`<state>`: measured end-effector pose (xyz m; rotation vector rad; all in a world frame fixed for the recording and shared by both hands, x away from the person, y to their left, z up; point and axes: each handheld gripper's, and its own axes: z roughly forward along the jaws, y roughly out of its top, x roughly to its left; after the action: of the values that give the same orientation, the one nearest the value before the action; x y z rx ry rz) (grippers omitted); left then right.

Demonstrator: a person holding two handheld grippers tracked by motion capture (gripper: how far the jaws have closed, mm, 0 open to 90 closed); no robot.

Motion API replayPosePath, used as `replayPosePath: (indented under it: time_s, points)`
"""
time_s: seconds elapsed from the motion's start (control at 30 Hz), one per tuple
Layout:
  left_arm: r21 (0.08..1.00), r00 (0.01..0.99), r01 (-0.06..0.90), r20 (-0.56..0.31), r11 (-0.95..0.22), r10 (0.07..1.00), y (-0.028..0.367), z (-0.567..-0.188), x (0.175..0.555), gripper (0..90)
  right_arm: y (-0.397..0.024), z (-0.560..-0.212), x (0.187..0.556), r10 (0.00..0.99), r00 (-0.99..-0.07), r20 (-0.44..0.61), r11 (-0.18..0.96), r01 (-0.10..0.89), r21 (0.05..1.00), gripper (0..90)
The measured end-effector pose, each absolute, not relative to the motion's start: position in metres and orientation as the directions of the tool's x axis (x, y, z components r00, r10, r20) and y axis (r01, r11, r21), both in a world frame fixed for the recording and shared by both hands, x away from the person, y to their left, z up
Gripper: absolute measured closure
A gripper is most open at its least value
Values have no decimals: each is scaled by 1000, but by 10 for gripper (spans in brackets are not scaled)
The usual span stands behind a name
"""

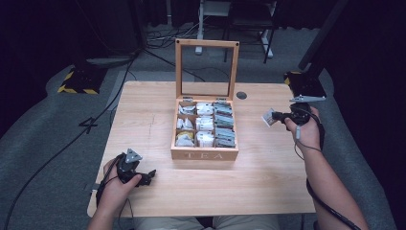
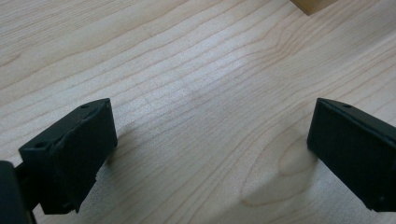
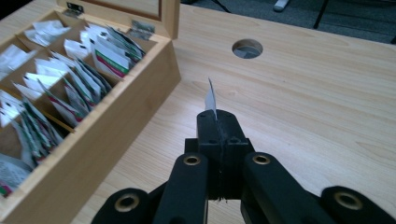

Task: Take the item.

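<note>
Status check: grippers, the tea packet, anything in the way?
Right gripper shut on tea packet, right of open tea box. Left gripper open on table. Nothing in the way.

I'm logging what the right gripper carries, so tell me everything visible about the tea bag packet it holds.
The packet is a small, flat, pale sachet, papery by its look. The right gripper pinches it edge-on, so a thin sliver rises upright above the shut jaws. It hangs clear of the table, right of the tea box. Its print is too small to read.

Table (image 1: pixel 158 105) brightly lit, surroundings dark; soft shadows; slight blur.
</note>
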<state>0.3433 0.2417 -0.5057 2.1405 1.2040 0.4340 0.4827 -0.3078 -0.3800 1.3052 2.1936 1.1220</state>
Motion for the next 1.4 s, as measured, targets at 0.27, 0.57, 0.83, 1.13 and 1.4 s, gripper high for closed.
replayPosePath:
  time_s: [0.27,0.57,0.83,1.13,1.4]
  points:
    - [669,527,640,-23,-379,850,242,-506,343,20,-317,-404,487,865,-496,76,281,605,745,900]
    - [669,526,640,-23,-378,850,242,-506,343,20,-319,-420,487,870,-488,70,297,633,715,900]
    - [669,527,640,-22,-379,850,242,-506,343,20,-321,-432,488,869,-485,104,295,675,676,899]
    - [669,527,640,-23,-378,850,242,-506,343,20,-323,-440,489,875,-459,154,269,726,633,886]
    - [669,526,640,-23,-378,850,242,-506,343,20,-327,-446,490,885,-439,154,259,741,620,810]
